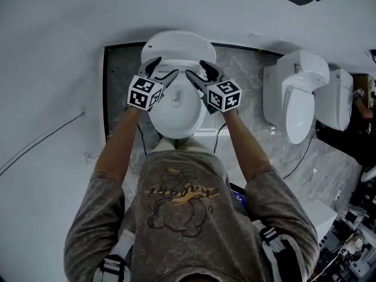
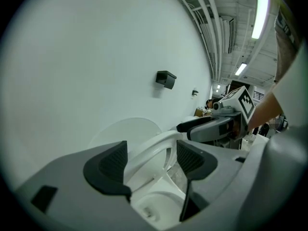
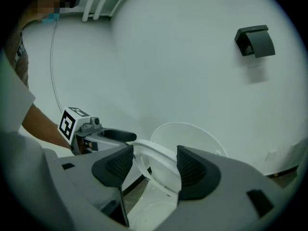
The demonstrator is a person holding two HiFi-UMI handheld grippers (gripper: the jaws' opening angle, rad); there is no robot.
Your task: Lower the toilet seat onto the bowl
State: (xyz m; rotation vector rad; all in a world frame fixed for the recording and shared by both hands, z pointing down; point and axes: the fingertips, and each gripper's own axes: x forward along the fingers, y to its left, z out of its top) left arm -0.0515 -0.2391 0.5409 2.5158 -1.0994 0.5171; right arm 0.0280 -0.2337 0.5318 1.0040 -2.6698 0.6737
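A white toilet stands against the wall, with its bowl [image 1: 176, 115] in front of me and its lid [image 1: 176, 42] raised. The white seat [image 2: 156, 143] is tilted partway between lid and bowl. My left gripper [image 1: 166, 68] reaches to the seat's left side, and in its own view the left gripper [image 2: 151, 160] stands open with the seat rim running between the pads. My right gripper [image 1: 195, 69] is at the seat's right side. In its own view the right gripper [image 3: 154, 165] is also open, and the seat [image 3: 154, 155] crosses its gap. The lid [image 3: 192, 136] shows behind.
Another white toilet [image 1: 296, 96] and a third fixture [image 1: 338, 98] stand to the right on the marble floor [image 1: 247, 75]. A black box [image 3: 255, 41] hangs on the wall above. Cables trail on the floor, and another person's arm [image 1: 361, 107] is at the far right.
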